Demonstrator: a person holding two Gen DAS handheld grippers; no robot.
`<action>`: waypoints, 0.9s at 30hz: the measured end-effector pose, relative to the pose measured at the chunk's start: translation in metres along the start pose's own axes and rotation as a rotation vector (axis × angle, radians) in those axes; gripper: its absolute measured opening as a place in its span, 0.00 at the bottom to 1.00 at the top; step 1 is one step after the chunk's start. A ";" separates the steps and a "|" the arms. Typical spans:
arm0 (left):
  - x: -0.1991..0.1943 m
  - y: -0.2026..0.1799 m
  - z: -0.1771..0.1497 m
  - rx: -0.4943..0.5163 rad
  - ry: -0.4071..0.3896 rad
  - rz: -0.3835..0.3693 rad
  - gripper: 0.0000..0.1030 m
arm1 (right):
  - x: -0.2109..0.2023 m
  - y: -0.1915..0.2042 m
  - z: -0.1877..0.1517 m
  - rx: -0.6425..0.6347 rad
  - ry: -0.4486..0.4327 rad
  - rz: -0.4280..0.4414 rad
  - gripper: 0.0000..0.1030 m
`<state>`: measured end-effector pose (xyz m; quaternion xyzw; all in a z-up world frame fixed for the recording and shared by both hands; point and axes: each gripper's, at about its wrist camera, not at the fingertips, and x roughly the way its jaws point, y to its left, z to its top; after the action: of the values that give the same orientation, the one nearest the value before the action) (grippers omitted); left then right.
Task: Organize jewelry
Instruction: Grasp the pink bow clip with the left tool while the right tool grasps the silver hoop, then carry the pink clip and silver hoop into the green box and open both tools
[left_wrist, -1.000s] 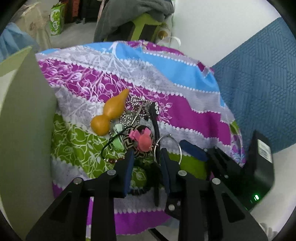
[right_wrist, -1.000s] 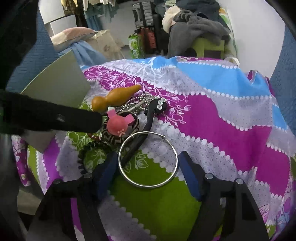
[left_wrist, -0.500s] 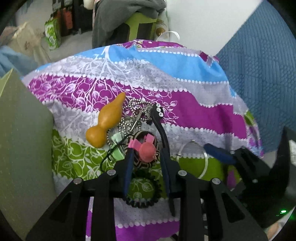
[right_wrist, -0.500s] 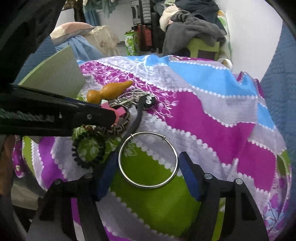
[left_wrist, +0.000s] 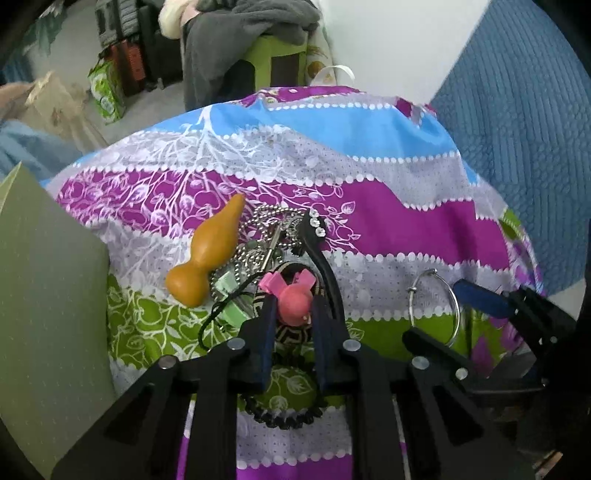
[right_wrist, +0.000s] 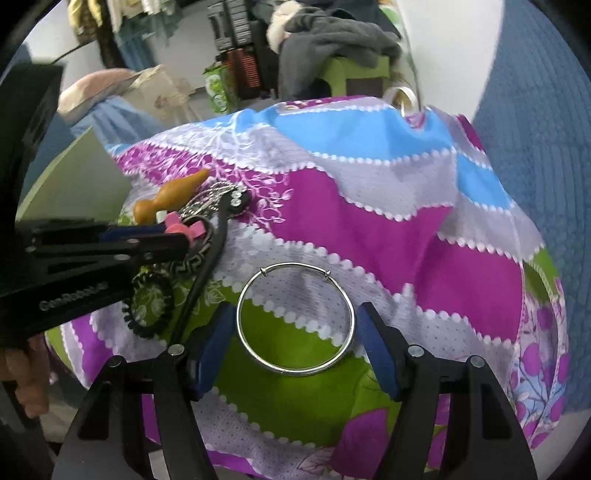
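A pile of jewelry lies on a patterned cloth (left_wrist: 369, 206): an orange gourd pendant (left_wrist: 207, 254), a silver ball chain (left_wrist: 266, 229), a black headband (left_wrist: 321, 254), a black coil hair tie (left_wrist: 284, 417) and a pink hair clip (left_wrist: 293, 297) on a patterned bangle. My left gripper (left_wrist: 293, 306) has its fingers on both sides of the pink clip, close to it. A silver bangle (right_wrist: 295, 319) lies flat between the fingers of my right gripper (right_wrist: 295, 332), which is open around it; the bangle also shows in the left wrist view (left_wrist: 436, 306).
A green board (left_wrist: 48, 314) stands at the left edge of the cloth. A blue quilted surface (left_wrist: 517, 129) is at the right. A green stool with grey clothes (left_wrist: 255, 33) and boxes stand on the floor beyond.
My left gripper has moved forward over the pile, so its fingers now flank the pink clip. My right gripper has stayed open around the silver bangle.
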<state>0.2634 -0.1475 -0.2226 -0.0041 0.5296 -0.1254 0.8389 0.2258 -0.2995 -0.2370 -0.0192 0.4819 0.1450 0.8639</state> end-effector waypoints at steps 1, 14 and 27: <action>-0.002 0.002 -0.001 -0.012 -0.002 0.000 0.18 | -0.001 -0.002 0.000 0.012 0.001 0.003 0.64; -0.056 0.014 -0.021 -0.126 -0.060 -0.059 0.18 | -0.037 0.007 -0.002 0.040 -0.033 -0.037 0.64; -0.153 0.037 -0.018 -0.190 -0.135 -0.111 0.18 | -0.115 0.048 0.027 0.041 -0.091 -0.074 0.64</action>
<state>0.1929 -0.0762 -0.1000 -0.1212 0.4804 -0.1202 0.8602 0.1788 -0.2751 -0.1212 -0.0130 0.4441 0.1038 0.8899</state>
